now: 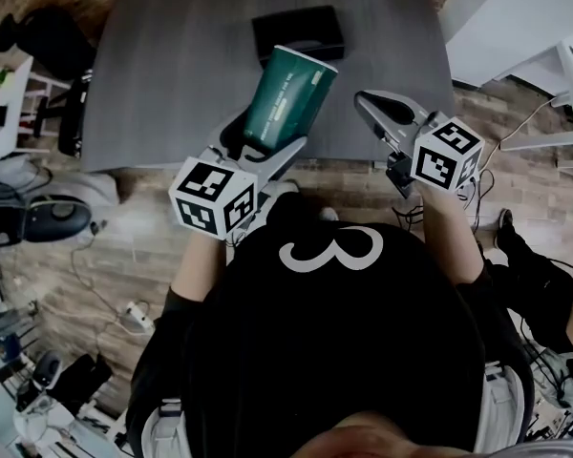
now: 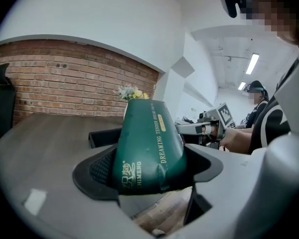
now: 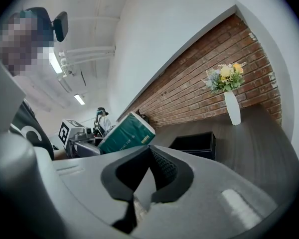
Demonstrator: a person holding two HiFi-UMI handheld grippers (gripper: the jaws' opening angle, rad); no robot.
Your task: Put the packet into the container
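We hold our left claw [image 1: 265, 139] tilted up over the tabletop's [image 1: 172, 74] near edge, pinching the green packet [image 1: 285, 98]. Our right claw [image 1: 366, 100], pressed together, points forward beside it.

Dark green packet [image 1: 285, 98], white far end, gripped low in your left tongs [image 1: 265, 141], tilting toward the container [image 1: 299, 29]. Container: black, open-topped, just beyond the packet.
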